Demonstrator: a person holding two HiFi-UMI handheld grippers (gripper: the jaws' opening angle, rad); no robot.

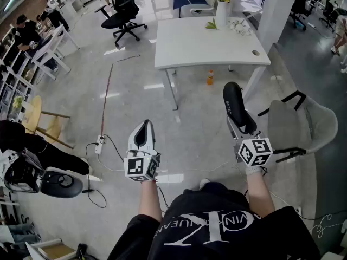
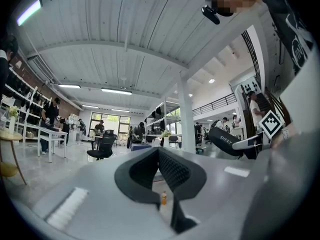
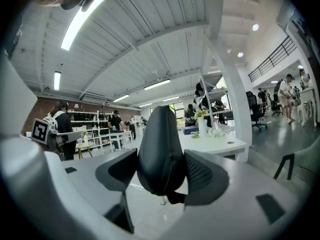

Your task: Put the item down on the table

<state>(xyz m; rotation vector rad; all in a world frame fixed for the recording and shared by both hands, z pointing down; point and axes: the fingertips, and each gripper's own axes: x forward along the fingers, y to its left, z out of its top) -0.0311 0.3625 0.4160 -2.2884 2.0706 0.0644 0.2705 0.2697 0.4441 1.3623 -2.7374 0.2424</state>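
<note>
A black oval zip case [image 1: 232, 103] with white lettering stands up from my right gripper [image 1: 239, 122], whose jaws are shut on its lower part, out over the floor. In the right gripper view the case [image 3: 160, 151] fills the gap between both pads. The white table [image 1: 211, 45] lies ahead, beyond the case. My left gripper [image 1: 144, 127] hangs lower and to the left, its jaws shut together with nothing between them; in the left gripper view its pads meet at the tip [image 2: 159, 156], and the case [image 2: 227, 141] shows at the right.
On the table's far edge stand a white vase with flowers [image 1: 221, 10] and some small items. An orange bottle [image 1: 210, 78] sits on the floor under the table. A grey chair [image 1: 303, 124] is close on the right, a black office chair [image 1: 122, 15] far left, cables [image 1: 103, 145] on the floor.
</note>
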